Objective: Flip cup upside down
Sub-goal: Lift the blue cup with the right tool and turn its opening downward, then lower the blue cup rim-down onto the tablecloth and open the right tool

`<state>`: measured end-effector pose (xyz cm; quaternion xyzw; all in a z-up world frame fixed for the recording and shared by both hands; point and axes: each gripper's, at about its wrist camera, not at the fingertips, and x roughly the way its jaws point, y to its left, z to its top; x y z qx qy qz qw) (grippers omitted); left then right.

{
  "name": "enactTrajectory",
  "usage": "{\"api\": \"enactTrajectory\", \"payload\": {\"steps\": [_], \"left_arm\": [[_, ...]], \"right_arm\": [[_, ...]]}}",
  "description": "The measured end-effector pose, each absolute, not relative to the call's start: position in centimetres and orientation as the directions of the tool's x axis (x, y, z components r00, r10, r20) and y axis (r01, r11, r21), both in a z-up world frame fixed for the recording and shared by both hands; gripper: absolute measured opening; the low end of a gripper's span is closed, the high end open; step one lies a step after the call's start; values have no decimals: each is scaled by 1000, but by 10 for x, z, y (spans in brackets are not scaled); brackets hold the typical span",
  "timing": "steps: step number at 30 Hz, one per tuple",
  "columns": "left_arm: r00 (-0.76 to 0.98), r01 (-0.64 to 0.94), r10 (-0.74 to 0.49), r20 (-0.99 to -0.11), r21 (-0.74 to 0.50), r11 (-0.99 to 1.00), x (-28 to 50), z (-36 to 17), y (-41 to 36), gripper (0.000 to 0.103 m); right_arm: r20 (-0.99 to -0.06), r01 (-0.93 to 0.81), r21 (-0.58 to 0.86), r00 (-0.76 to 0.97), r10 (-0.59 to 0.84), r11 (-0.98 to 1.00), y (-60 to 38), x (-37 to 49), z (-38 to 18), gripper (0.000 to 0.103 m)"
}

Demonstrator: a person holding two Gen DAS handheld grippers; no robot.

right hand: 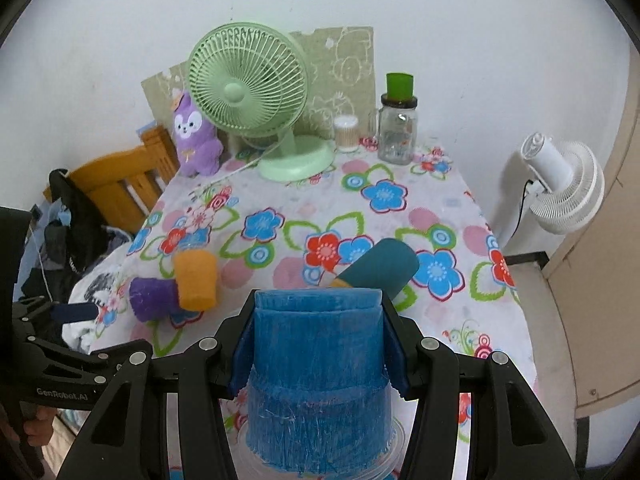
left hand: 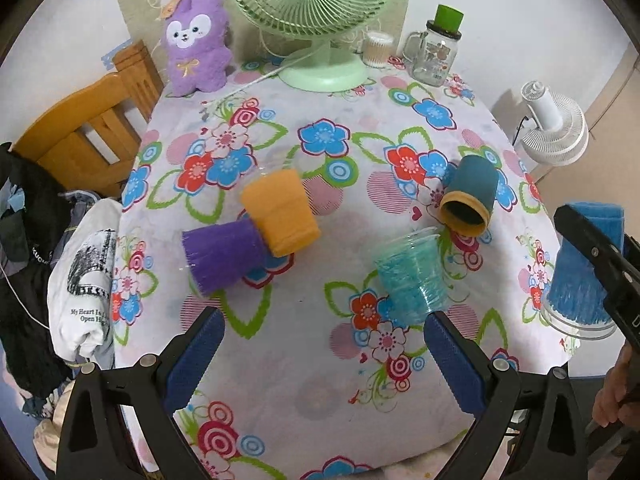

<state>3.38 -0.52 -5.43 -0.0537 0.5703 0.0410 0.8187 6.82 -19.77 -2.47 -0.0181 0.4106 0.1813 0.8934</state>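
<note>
My right gripper (right hand: 318,344) is shut on a blue cup (right hand: 316,368) that stands upside down, rim on the floral tablecloth at the table's right front; it also shows in the left wrist view (left hand: 580,276). My left gripper (left hand: 320,352) is open and empty, low over the table's front. A light teal clear cup (left hand: 412,276) lies tilted just ahead of its right finger. An orange cup (left hand: 280,216) and a purple cup (left hand: 222,254) lie on their sides, touching, at left. A dark teal cup (left hand: 470,196) lies on its side at right.
A green desk fan (left hand: 316,20), purple plush toy (left hand: 196,44), cotton-swab jar (left hand: 378,50) and glass mug jar (left hand: 436,52) stand along the back edge. A wooden chair (left hand: 88,132) with clothes is at left, a white floor fan (left hand: 556,128) at right.
</note>
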Motion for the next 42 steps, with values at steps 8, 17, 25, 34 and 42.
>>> {"api": "enactTrajectory", "payload": {"steps": [8,17,25,34,42], "left_arm": [[324,-126,6,-946,-37,991,38,-90,-13,101],[315,-124,6,-949,-35,992,36,-126,-16,101],[306,-138,7,-952,-37,990,31,-146,-15,101],[286,-143,0,-958,-43,989,26,-158,-14,101],[261,-115,-27,-965,-59,992,27,-161,-22,101]], "right_arm": [[-673,-341,126,660,333,931,-199,66,-58,57],[-591,-330,98,739,322,939,-197,60,-103,57],[-604,-295,107,739,297,950,-198,70,-136,57],[-624,-271,128,726,290,954,-202,70,-152,57],[-658,-268,157,689,303,951,-209,58,-150,59]]}}
